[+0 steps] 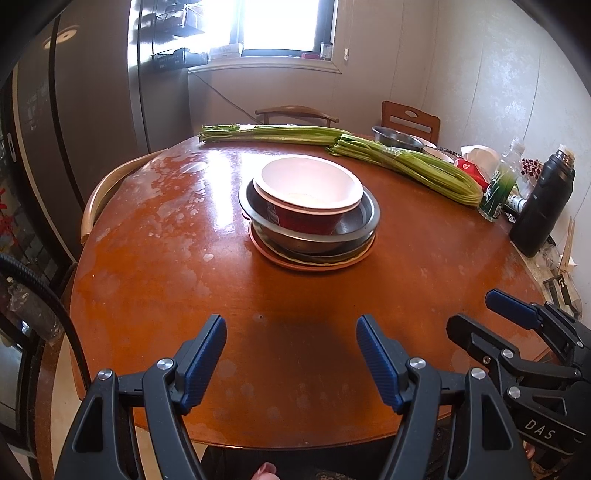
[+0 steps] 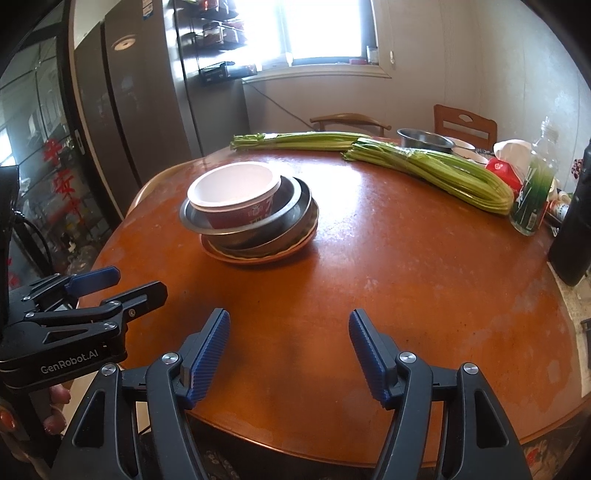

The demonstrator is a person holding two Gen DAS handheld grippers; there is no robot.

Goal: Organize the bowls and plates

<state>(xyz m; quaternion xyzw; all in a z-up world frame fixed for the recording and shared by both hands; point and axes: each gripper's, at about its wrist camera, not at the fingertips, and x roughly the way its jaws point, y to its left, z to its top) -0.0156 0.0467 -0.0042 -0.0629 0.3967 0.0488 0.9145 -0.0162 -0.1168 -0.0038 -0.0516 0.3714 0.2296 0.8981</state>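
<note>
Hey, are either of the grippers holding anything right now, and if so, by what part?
Nothing is held. The left gripper and right gripper both hang open above the table, short of the stacked bowls.

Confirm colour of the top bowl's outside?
Red with white print, white inside; top bowl shows best in right wrist view.

- Round wooden table (image 1: 155,280), worn, pale patches toward 9 o'clock
- Two celery bundles: one (image 1: 273,133) along the far edge at 12 o'clock, one (image 1: 410,166) angled toward 2 o'clock
- Black flask (image 1: 543,203), upright, table edge at 3 o'clock
- Clear bottle (image 2: 535,184), green label, beside red tissue pack (image 2: 504,171)
- Wooden chair (image 2: 465,123), 1 o'clock, behind table
- Window (image 1: 284,26), 12 o'clock
</note>
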